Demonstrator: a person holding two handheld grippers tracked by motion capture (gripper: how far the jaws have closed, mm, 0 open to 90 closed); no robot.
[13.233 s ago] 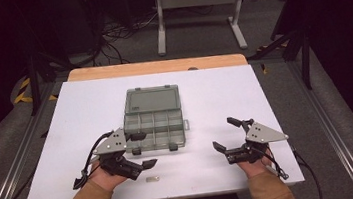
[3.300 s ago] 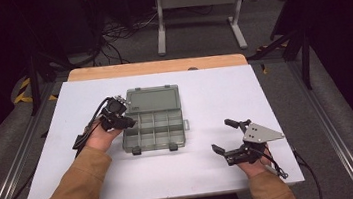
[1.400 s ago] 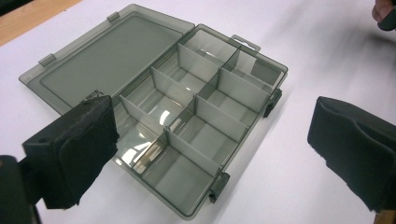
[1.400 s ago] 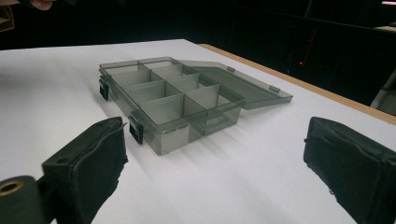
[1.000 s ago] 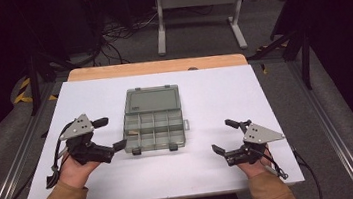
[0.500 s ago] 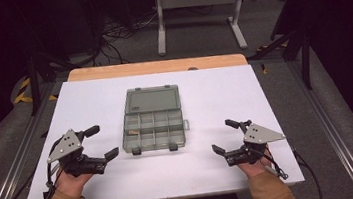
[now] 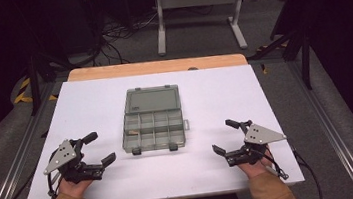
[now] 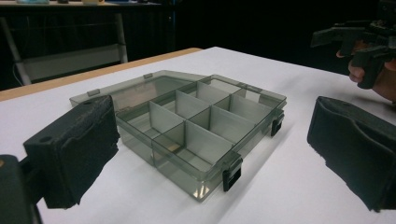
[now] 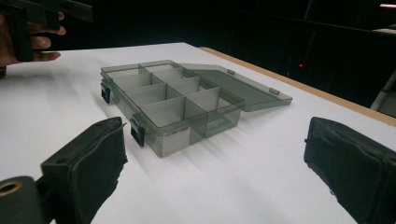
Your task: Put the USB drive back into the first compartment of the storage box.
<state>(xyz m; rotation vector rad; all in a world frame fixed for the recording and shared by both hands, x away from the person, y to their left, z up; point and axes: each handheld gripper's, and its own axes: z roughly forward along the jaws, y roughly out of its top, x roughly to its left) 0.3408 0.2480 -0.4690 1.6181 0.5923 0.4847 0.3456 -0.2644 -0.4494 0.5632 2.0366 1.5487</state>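
Note:
A clear grey compartment box [image 7: 154, 129] lies mid-table with its lid [image 7: 152, 100] folded flat open behind it. A small tan piece [image 7: 130, 133] rests in one of its left compartments. My left gripper [image 7: 100, 148] sits open on the table to the box's front left, nothing between its jaws. To the front right, my right gripper [image 7: 223, 136] is open too and holds nothing. The box [image 8: 196, 126] lies beyond my left gripper [image 8: 212, 140] in the left gripper view. In the right gripper view the box [image 9: 177, 105] lies ahead of my right gripper [image 9: 219, 158].
The white table top [image 7: 244, 96] has a wooden strip [image 7: 155, 67] along its far edge. Black latches [image 8: 232, 173] stick out of the box's front wall. The right gripper [image 8: 359, 37] shows far off, as does the left gripper [image 9: 32, 18]. A metal stand [image 7: 196, 6] is on the floor beyond.
The left gripper reached to the box's left side, then drew back to the front left of the table. A small piece near the front edge is gone from there. The right gripper stayed put.

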